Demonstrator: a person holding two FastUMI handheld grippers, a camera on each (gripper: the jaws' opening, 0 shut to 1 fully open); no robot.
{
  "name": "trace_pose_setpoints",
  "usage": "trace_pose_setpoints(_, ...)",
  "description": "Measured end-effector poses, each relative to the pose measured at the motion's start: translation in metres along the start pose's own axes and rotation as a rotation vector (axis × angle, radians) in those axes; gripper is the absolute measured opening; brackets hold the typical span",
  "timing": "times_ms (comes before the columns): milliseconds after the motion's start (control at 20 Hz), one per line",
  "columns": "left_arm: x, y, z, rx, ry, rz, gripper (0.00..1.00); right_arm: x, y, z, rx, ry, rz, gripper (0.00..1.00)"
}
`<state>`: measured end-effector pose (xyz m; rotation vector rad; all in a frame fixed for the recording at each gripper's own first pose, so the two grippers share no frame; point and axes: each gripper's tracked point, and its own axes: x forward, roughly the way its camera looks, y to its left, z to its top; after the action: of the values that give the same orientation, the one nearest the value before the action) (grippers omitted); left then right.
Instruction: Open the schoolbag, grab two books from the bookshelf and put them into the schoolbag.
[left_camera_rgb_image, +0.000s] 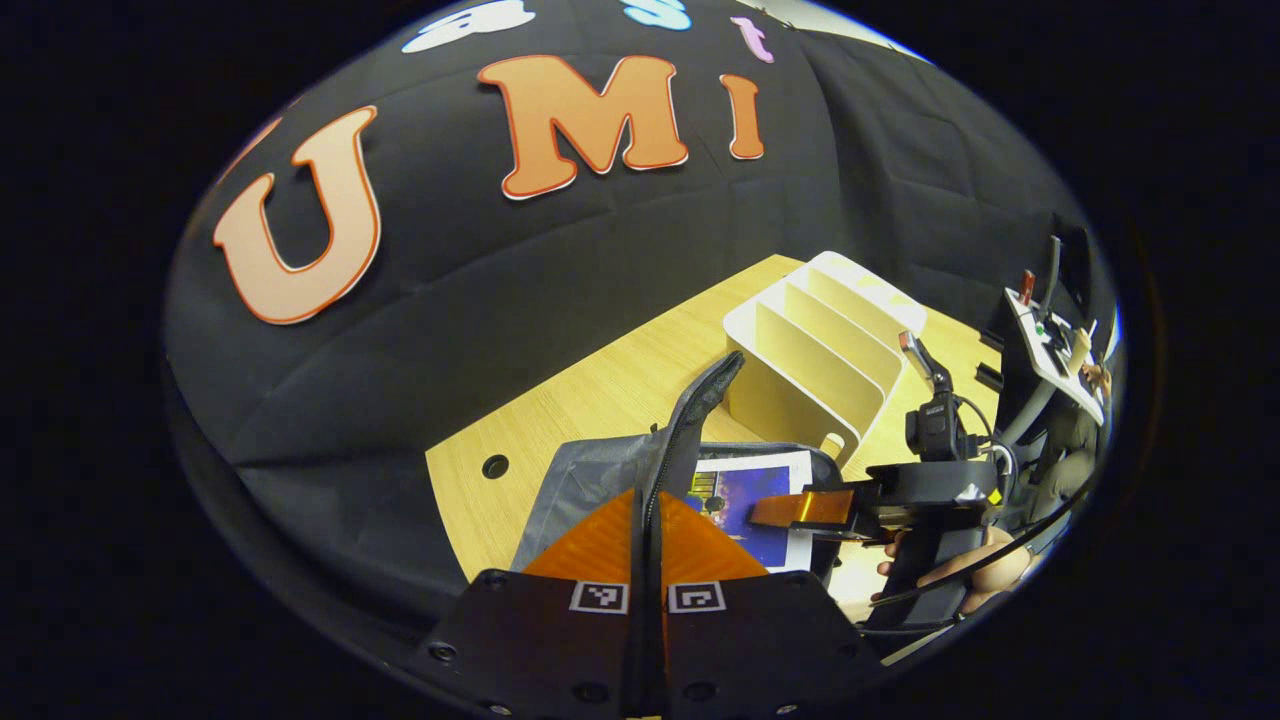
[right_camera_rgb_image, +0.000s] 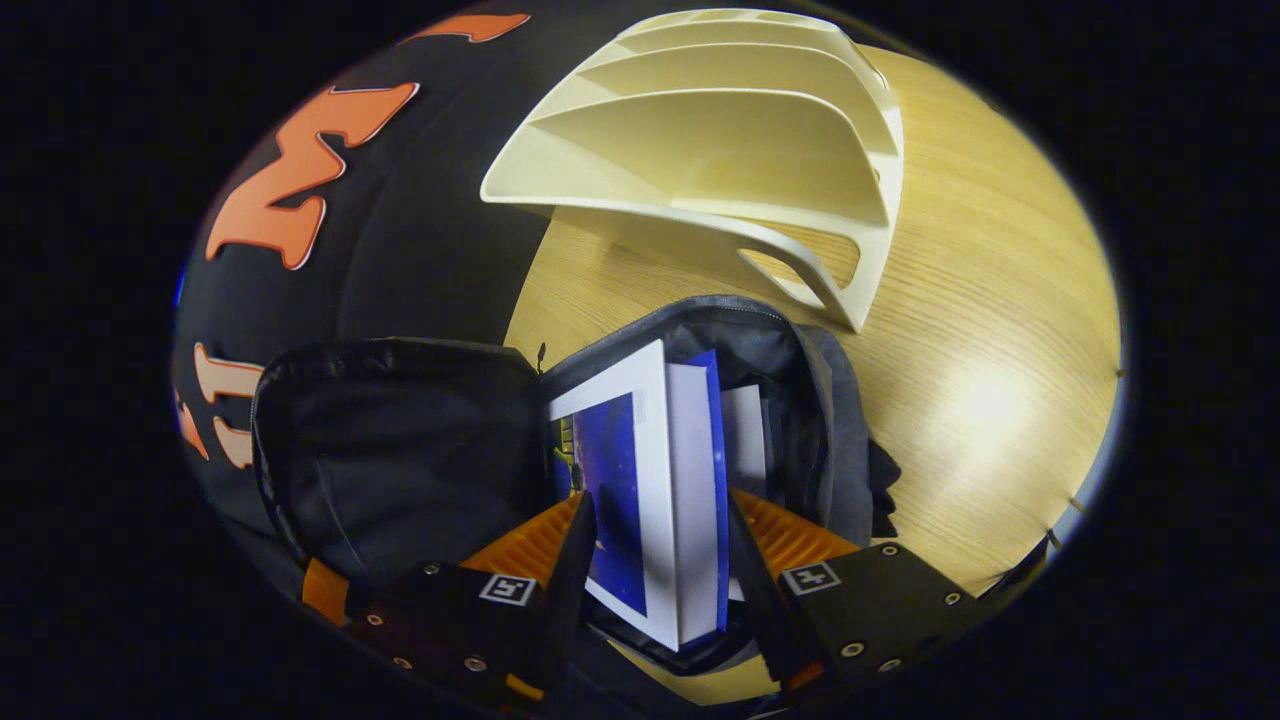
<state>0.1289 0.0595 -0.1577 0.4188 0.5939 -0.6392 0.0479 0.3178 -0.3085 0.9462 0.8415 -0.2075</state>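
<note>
Left gripper (left_camera_rgb_image: 648, 520), fingers clamped on the bag flap (left_camera_rgb_image: 700, 400), holds the schoolbag (right_camera_rgb_image: 400, 450) open; right gripper (right_camera_rgb_image: 655, 545), fingers pinching a book (right_camera_rgb_image: 650, 490) between them, lowers it inside. Next, probably, release.

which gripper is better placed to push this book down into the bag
Right. The right gripper already holds the blue book over the open schoolbag. The left gripper is shut on the bag's flap, holding it open.
</note>
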Motion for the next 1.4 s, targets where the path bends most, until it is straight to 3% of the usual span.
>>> trace_pose_setpoints(50, -0.002, 0.0, -0.003, -0.021, -0.002, -0.004, 0.0, -0.005, 0.0, -0.001, -0.028, 0.005, -0.011, 0.86)
trace_pose_setpoints(150, -0.003, 0.0, -0.011, -0.055, -0.003, -0.008, 0.01, -0.018, 0.001, 0.002, -0.057, 0.006, -0.016, 0.95)
trace_pose_setpoints(250, -0.005, -0.002, -0.018, -0.076, -0.008, -0.013, 0.01, -0.033, -0.007, 0.009, -0.094, -0.012, -0.047, 0.97)
trace_pose_setpoints(700, -0.014, -0.043, -0.051, -0.082, 0.009, -0.029, 0.01, -0.096, -0.056, 0.056, -0.27, -0.113, -0.205, 0.98)
trace_pose_setpoints(800, -0.012, -0.066, -0.059, -0.132, 0.029, -0.06, 0.01, -0.108, -0.068, 0.083, -0.277, -0.171, -0.249, 0.98)
trace_pose_setpoints(1050, 0.003, -0.109, -0.076, -0.232, 0.097, -0.031, 0.02, -0.125, -0.076, 0.128, -0.354, -0.167, -0.229, 0.98)
trace_pose_setpoints(1350, 0.013, -0.145, -0.082, -0.406, 0.139, 0.065, 0.24, -0.147, -0.099, 0.197, -0.57, -0.162, -0.217, 0.98)
trace_pose_setpoints(1400, 0.012, -0.151, -0.079, -0.442, 0.134, 0.078, 0.43, -0.151, -0.101, 0.208, -0.598, -0.162, -0.209, 0.98)
